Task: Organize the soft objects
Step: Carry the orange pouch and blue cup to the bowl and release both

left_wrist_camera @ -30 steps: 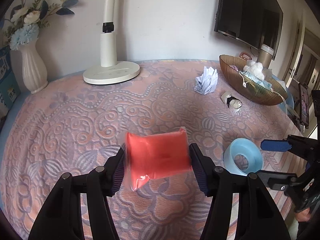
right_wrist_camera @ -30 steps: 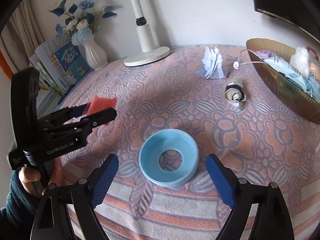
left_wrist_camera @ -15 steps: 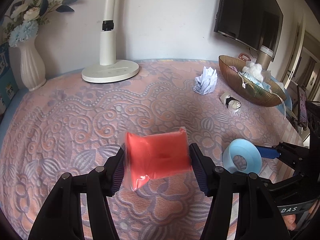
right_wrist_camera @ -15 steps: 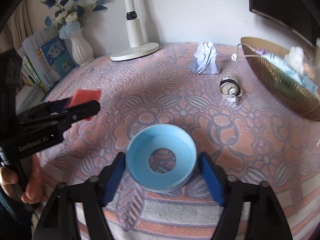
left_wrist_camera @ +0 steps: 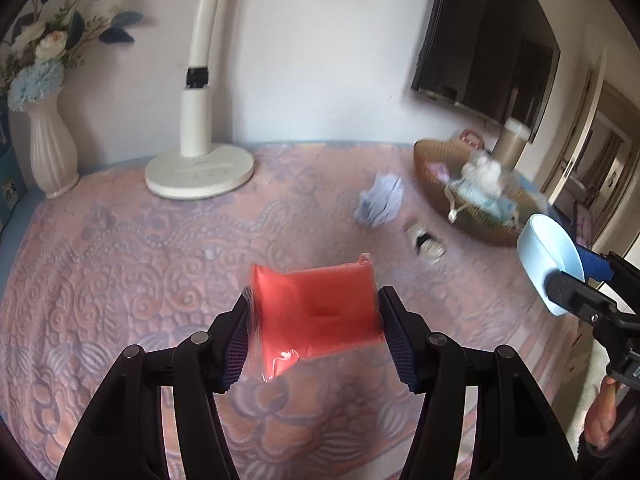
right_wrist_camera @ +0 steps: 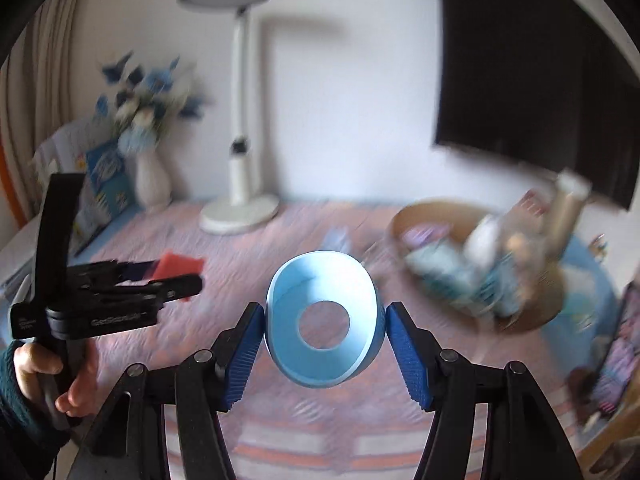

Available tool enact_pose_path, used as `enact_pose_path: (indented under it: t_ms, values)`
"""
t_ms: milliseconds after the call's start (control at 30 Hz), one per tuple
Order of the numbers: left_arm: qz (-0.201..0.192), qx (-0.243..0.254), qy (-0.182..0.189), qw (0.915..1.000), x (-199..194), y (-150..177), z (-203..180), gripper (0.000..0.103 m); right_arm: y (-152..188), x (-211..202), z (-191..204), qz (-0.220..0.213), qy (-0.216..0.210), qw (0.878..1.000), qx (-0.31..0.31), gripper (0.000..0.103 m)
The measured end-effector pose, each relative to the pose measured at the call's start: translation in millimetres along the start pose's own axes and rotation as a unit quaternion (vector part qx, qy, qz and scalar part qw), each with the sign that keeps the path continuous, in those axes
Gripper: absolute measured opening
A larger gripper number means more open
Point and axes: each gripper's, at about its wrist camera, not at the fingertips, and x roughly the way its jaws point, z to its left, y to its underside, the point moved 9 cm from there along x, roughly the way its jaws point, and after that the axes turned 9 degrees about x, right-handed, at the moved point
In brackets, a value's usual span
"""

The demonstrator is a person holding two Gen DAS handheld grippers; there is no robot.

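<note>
Blue ring [right_wrist_camera: 322, 318] now lifted off tablecloth [right_wrist_camera: 280, 420]

I am seeing a white desk lamp [left_wrist_camera: 199, 172] standing at the back of the patterned pink tablecloth [left_wrist_camera: 120, 272], with a white vase of blue and white flowers [left_wrist_camera: 50, 152] sitting to its left by the wall. A dark television [left_wrist_camera: 488, 40] is hanging on the wall at right.

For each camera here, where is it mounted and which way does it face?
Left wrist: on the left tongs, facing the wall; they clamp a red plastic-wrapped pouch; right tongs at the edge.
Right wrist: on the right tongs, gripping a pale blue ring-shaped dish; left hand visible.
Shared: white desk lamp, woven basket.
</note>
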Motion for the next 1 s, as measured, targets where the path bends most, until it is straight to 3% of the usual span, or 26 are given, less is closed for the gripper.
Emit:
enact_pose_path:
  t_ms: [100,200,267,300,400,567,633,667,700,767,1000]
  values:
    - [-0.035,0.013,0.013,0.9992,-9,-53,-25,0.057,-47,-16,-52,-0.047,0.054,0.997,0.035,0.062]
    - [-0.053,0.037,0.031,0.9974,-1,-101,-61,0.057,-79,-19,-111,-0.063,0.092,0.987,0.116,0.062]
    - [-0.056,0.046,0.057,0.9958,13,-127,-87,0.057,-90,-22,-151,-0.07,0.183,0.969,0.148,0.062]
    - [-0.054,0.048,0.066,0.9952,22,-137,-99,0.057,-94,-24,-161,-0.077,0.202,0.965,0.15,0.063]
    - [-0.046,0.05,0.083,0.9942,52,-157,-129,0.058,-99,-12,-179,-0.069,0.17,0.968,0.174,0.063]
    - [-0.03,0.058,0.098,0.993,98,-166,-165,0.058,-86,21,-200,-0.03,0.162,0.966,0.199,0.063]
    - [-0.026,0.056,0.1,0.993,109,-165,-170,0.06,-78,35,-203,-0.011,0.142,0.966,0.216,0.066]
    - [-0.024,0.054,0.098,0.9934,116,-165,-172,0.067,-74,40,-204,-0.002,0.133,0.966,0.223,0.066]
    - [-0.022,0.054,0.097,0.9936,120,-166,-173,0.077,-69,46,-207,0.009,0.127,0.965,0.228,0.07]
    - [-0.011,0.052,0.109,0.9926,127,-164,-175,0.088,-62,54,-209,0.031,0.117,0.965,0.235,0.071]
    - [-0.013,0.029,0.093,0.9952,99,-159,-131,0.088,-63,36,-211,0.015,0.114,0.962,0.247,0.071]
